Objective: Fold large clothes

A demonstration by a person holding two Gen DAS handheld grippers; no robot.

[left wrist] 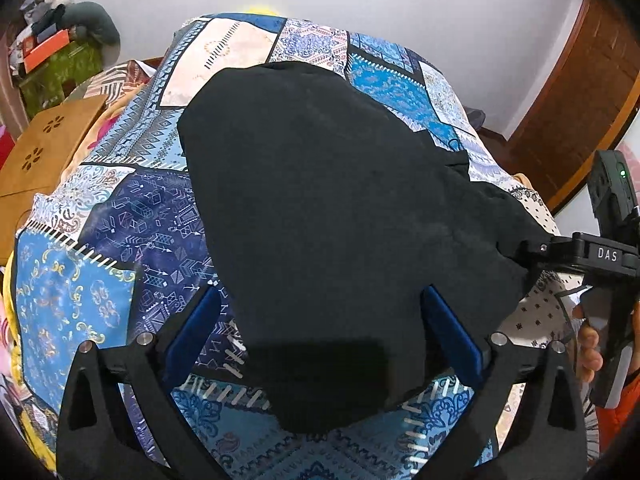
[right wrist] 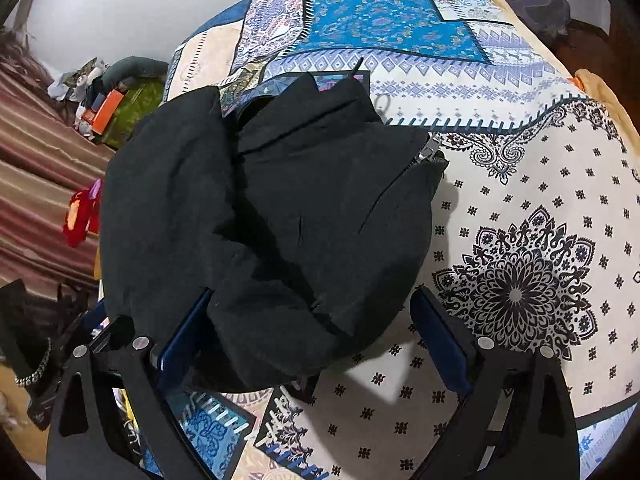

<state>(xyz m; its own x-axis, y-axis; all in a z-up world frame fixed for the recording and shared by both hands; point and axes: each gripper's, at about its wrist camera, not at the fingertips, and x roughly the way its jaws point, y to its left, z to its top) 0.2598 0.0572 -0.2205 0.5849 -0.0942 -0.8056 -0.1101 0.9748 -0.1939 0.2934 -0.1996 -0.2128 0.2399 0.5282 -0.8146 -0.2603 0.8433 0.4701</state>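
While the patchwork bedspread [left wrist: 120, 240] covers the whole bed, a black jacket [left wrist: 340, 208] lies bunched on its middle, zipper [right wrist: 424, 152] showing at the far right in the right wrist view. Left gripper [left wrist: 320, 332] hovers over the jacket's near edge, blue pads spread wide, nothing between them. Right gripper [right wrist: 308, 332] also spread wide, jacket fold lying between the fingers but not pinched. In the left view the other gripper's tip touches the jacket's right edge. Brown board [left wrist: 44, 148] far left, cluttered green box [right wrist: 136, 100] beyond.
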